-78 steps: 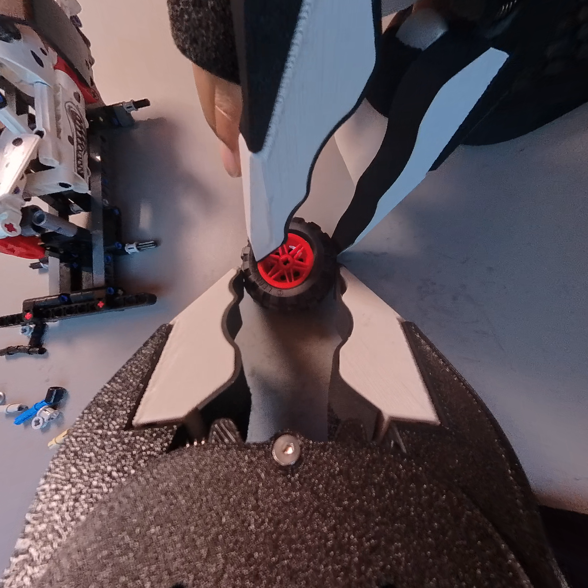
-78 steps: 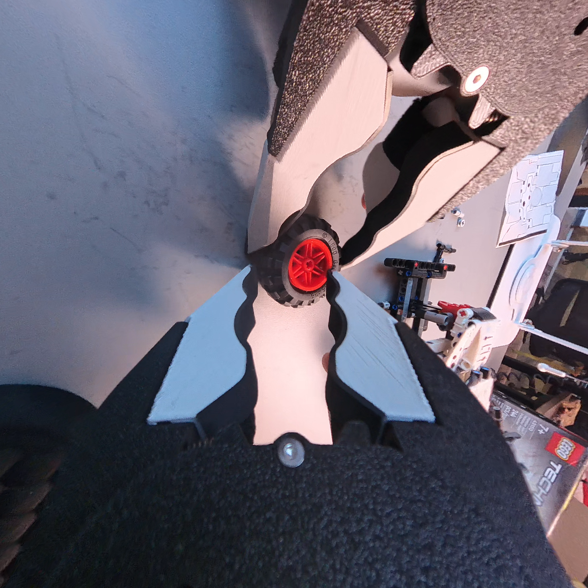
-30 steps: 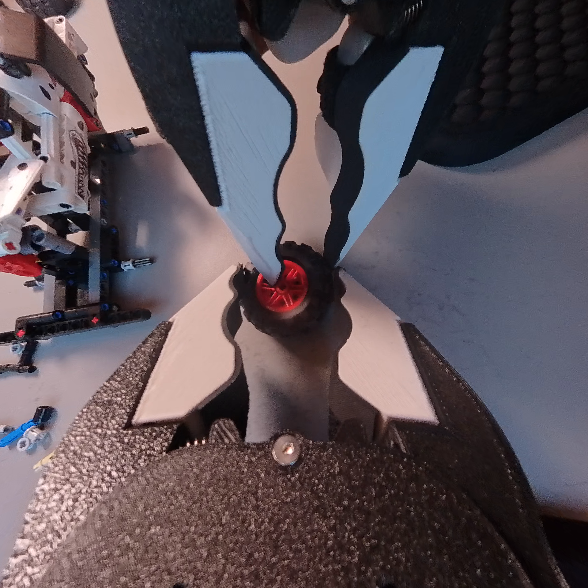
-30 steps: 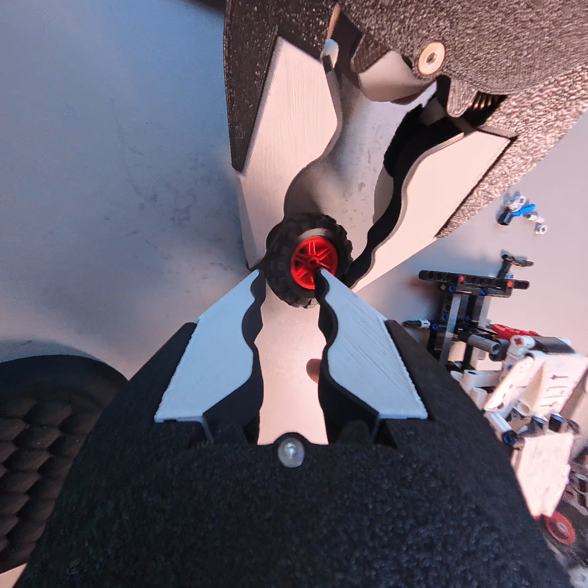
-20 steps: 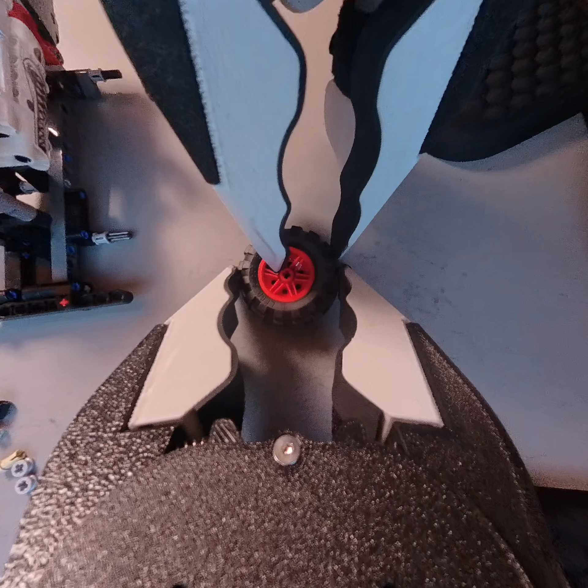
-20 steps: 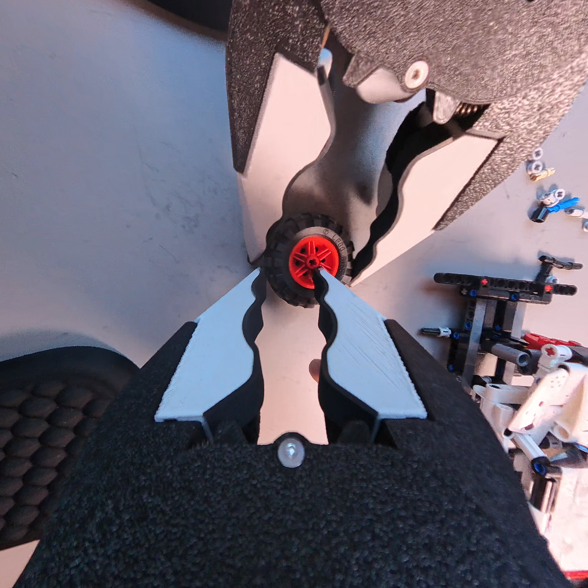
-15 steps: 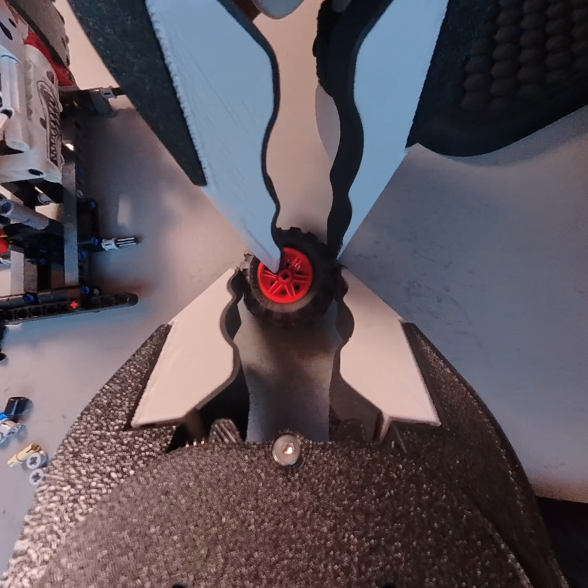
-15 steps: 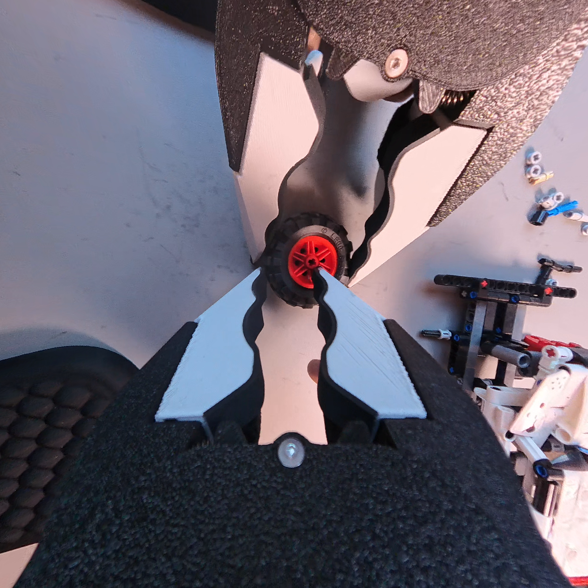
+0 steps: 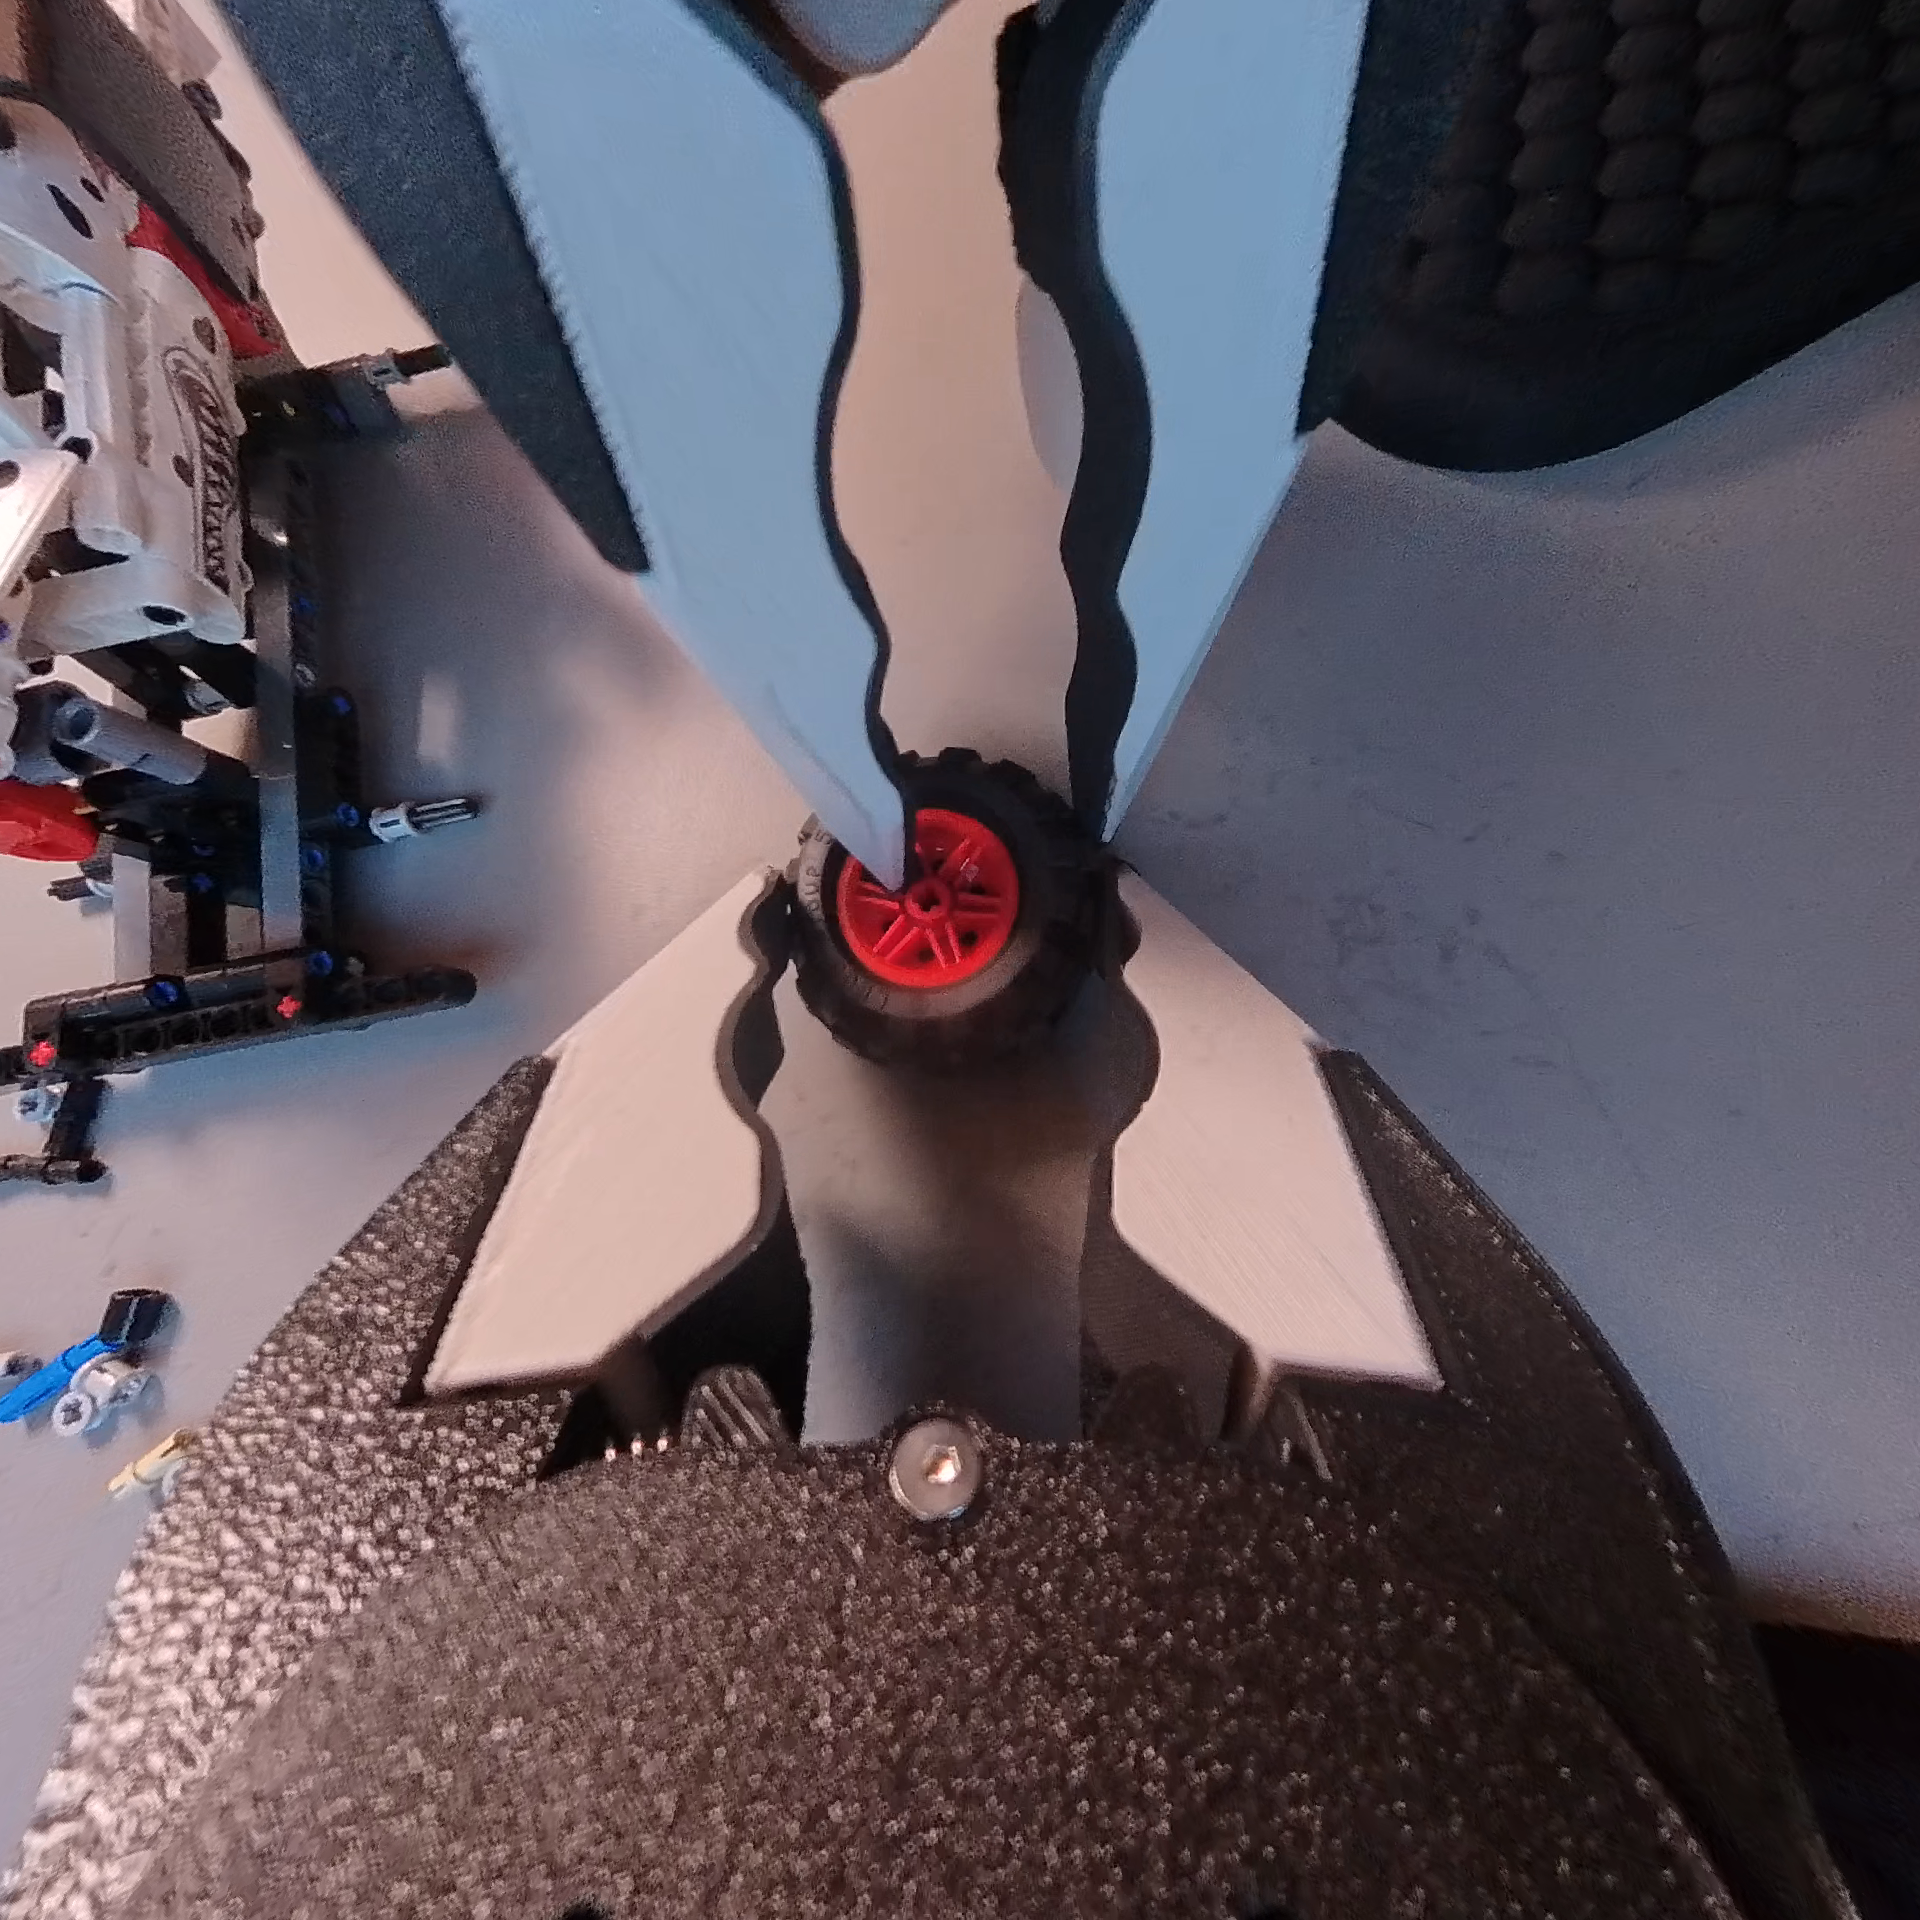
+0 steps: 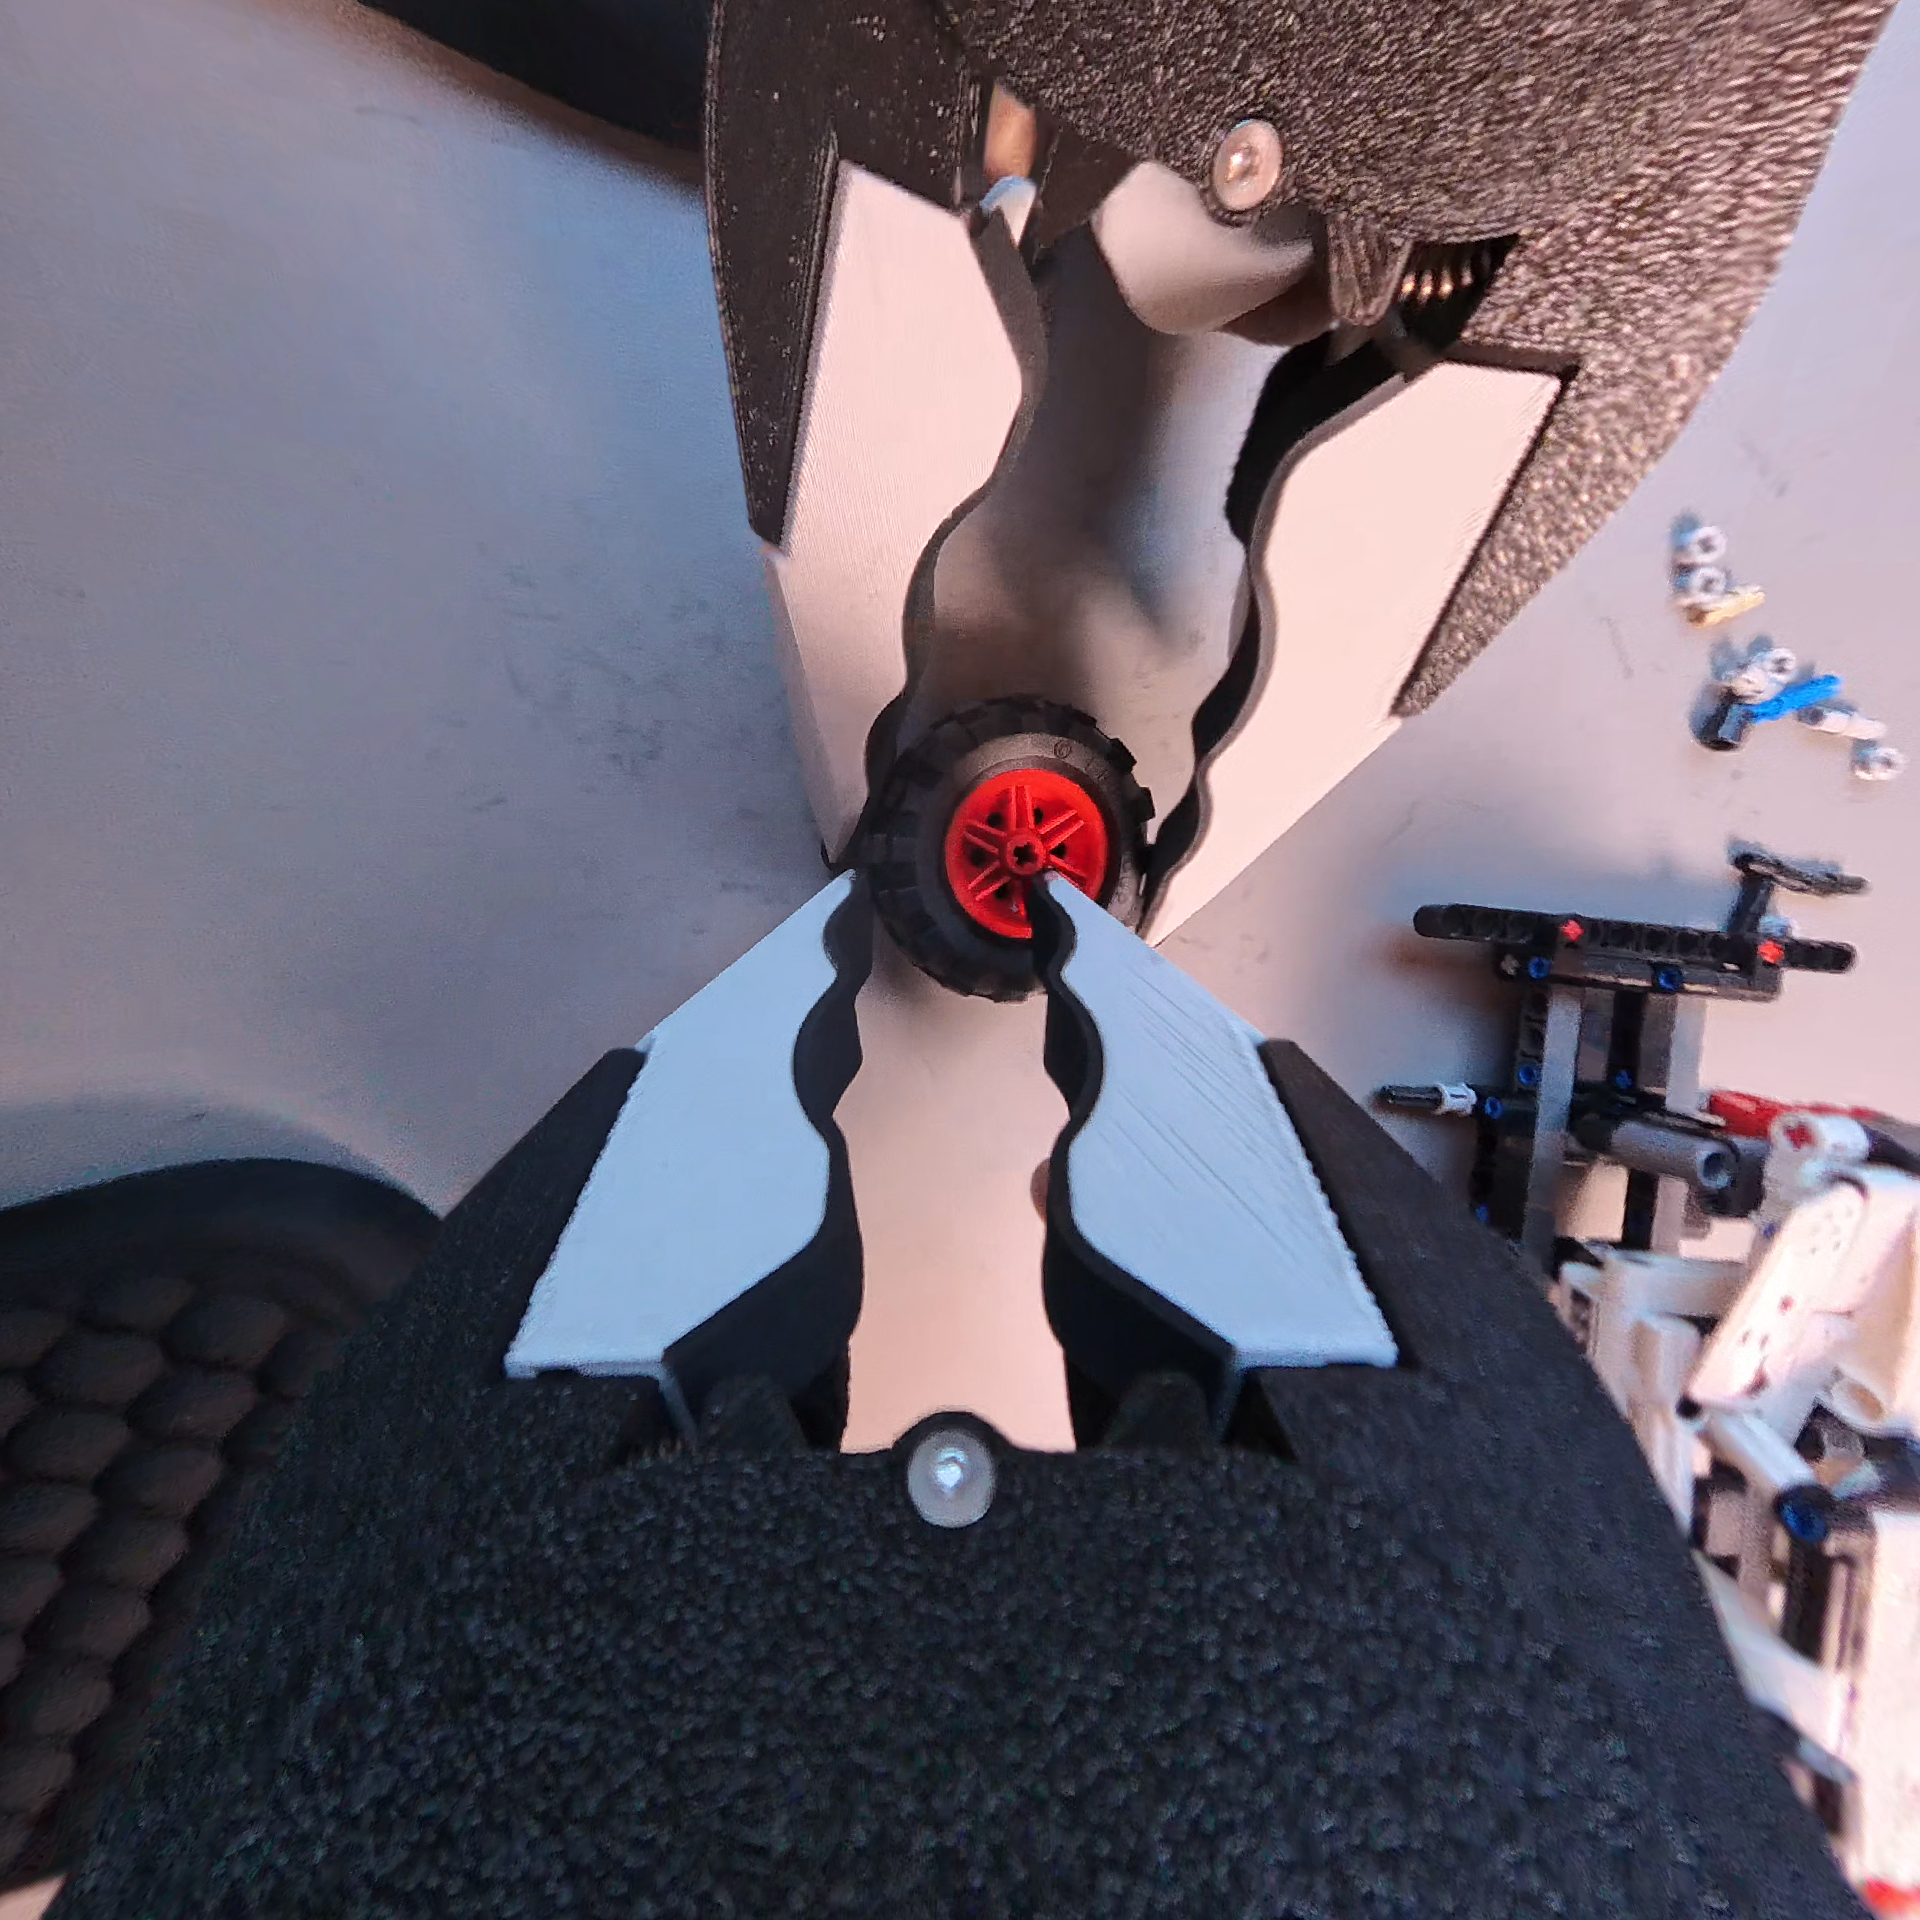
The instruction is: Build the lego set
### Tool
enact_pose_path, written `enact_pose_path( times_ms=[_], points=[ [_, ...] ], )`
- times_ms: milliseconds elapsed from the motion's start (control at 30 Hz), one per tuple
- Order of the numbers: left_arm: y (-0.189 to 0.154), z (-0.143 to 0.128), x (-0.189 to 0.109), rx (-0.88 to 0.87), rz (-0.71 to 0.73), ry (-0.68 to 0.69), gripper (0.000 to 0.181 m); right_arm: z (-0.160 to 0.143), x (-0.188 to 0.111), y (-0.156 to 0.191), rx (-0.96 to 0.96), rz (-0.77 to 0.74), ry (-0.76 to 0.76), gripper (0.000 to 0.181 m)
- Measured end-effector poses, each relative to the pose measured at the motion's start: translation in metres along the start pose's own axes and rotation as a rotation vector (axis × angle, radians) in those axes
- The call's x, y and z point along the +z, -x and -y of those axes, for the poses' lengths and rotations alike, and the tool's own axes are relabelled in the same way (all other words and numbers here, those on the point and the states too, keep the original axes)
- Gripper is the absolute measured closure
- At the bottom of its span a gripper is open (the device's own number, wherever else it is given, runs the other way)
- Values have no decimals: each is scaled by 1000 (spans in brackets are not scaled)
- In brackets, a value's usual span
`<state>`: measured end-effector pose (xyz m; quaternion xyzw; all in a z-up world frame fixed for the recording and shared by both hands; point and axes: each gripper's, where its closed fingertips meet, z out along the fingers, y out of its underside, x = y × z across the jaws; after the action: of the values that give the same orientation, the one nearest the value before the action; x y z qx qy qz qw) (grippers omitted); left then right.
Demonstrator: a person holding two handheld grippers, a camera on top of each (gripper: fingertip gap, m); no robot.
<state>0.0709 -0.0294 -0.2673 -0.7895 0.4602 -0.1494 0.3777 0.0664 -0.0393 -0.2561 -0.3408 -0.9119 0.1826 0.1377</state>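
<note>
Fingers (image 9: 665,1164) of both grippers are closing on a small red-hubbed wheel (image 9: 940,914) at frame centre above the surface (image 9: 1558,935); its rubber tyre looks grippy, light, best pinched across the tread.

Warm, moderately dim light falls across the grey tabletop (image 9: 1558,935), pinkish in the right wrist view and cooler in the left. A soft shadow pools between the fingers of the left claw (image 9: 940,914), under the wheel (image 9: 935,914). Both views bend strongly at the edges. The white model (image 10: 1787,1351) to the right of the right claw (image 10: 945,894) is smeared and out of focus, and the near housings look grainy.
</note>
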Motion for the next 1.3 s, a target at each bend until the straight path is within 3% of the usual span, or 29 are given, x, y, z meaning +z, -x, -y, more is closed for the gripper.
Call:
enact_pose_path(
  times_ms=[133, 233, 333, 500, 700, 1000, 1167, 1267, 1300],
  points=[
    [3, 9, -10, -42, 0, -80, 123, 11, -14, -3, 55, -184, -110, 150],
    [11, 1, -10, -50, 36, -49, 122, 19, -35, -7, 160, -277, -224, 142],
    [9, 11, -14, -42, 44, -92, 122, 13, -47, -14, 270, -347, -289, 134],
    [14, 17, -18, 75, 156, -111, 122, 8, -42, -11, 428, -339, -384, 128],
    [13, 42, -34, 202, 276, -227, 122, 16, -47, -14, 550, -286, -526, 125],
    [19, 59, -54, 267, 389, -334, 121, 31, -64, -15, 766, -106, -781, 145],
    [21, 60, -56, 336, 460, -318, 121, 35, -70, -22, 927, -19, -876, 149],
    [21, 59, -56, 239, 382, -355, 118, 33, -74, -25, 827, -115, -875, 151],
    [23, 58, -56, 152, 320, -375, 110, 31, -79, -27, 757, -197, -864, 152]
  ],
)
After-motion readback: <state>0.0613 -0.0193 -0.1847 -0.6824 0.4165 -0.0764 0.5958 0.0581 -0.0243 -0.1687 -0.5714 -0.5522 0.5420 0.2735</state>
